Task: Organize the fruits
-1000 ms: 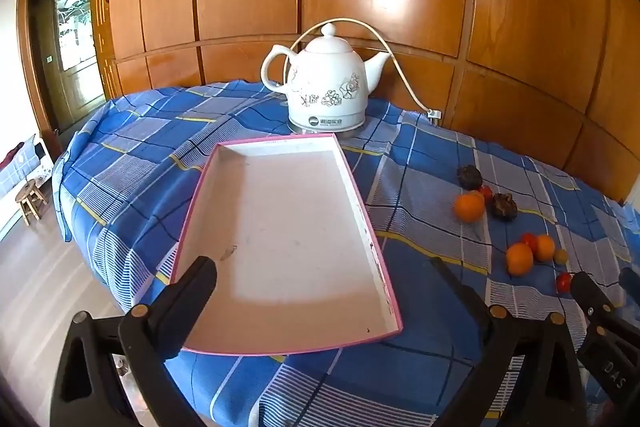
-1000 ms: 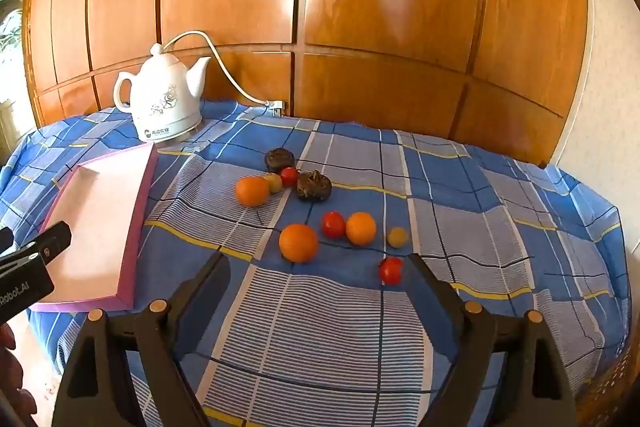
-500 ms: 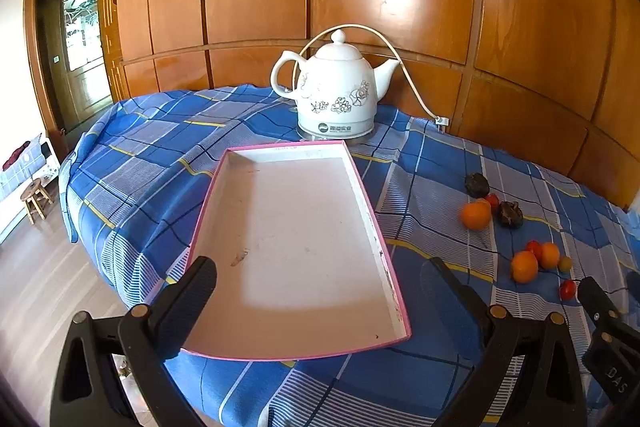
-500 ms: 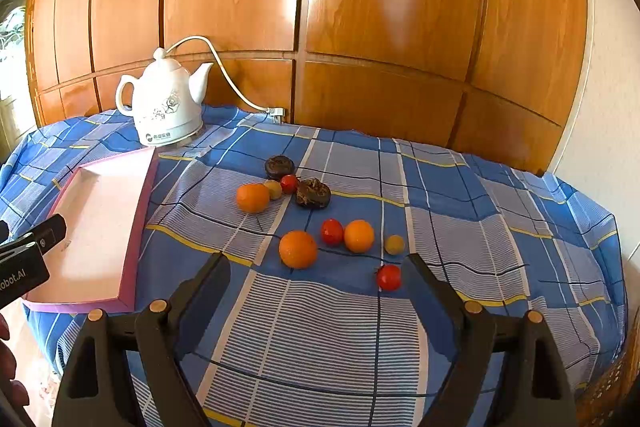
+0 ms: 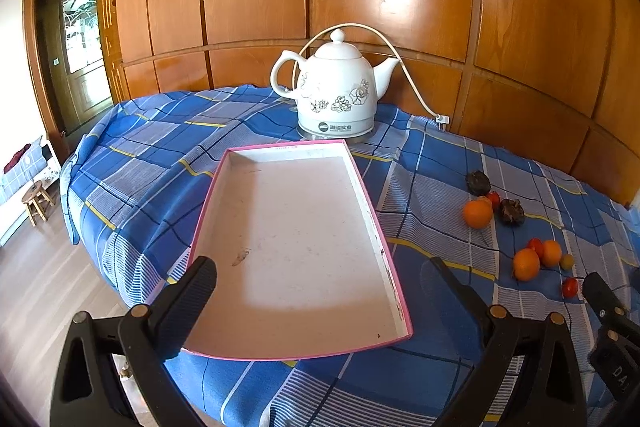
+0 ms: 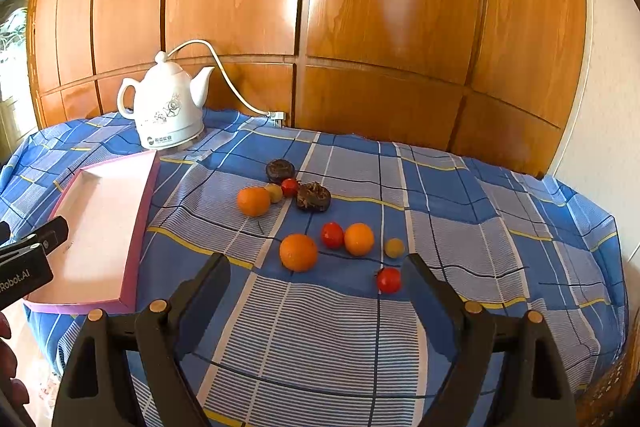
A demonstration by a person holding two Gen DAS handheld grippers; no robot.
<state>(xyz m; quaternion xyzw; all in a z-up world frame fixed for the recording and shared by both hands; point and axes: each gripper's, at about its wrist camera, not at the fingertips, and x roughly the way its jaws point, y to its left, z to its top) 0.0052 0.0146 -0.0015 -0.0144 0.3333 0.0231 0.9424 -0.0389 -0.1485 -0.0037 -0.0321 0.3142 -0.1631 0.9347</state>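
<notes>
A pink-rimmed white tray (image 5: 352, 163) (image 6: 144, 203) lies bare on the blue plaid cloth. To its right, fruits are scattered: a large orange (image 6: 298, 252), a second orange (image 6: 253, 201), a smaller one (image 6: 359, 239), red tomatoes (image 6: 388, 279) (image 6: 332, 235), two dark wrinkled fruits (image 6: 313, 196) (image 6: 280, 170) and small yellow ones (image 6: 394, 247). My left gripper (image 5: 320, 277) hangs open over the tray's near end, holding nothing. My right gripper (image 6: 316, 269) stands open just short of the large orange and the nearest tomato. The oranges (image 5: 526, 264) also show at the right of the left wrist view.
A white ceramic kettle (image 5: 340, 95) (image 6: 170, 107) with a cord stands behind the tray against the wooden panel wall. The table edge drops off at the left toward a wooden floor with a small stool (image 5: 36, 199). A hand (image 6: 8, 359) shows at the lower left.
Both grippers have drawn back and risen slightly, so tray, kettle and fruits sit a little farther off in view. Both stay open; nothing on the table has moved.
</notes>
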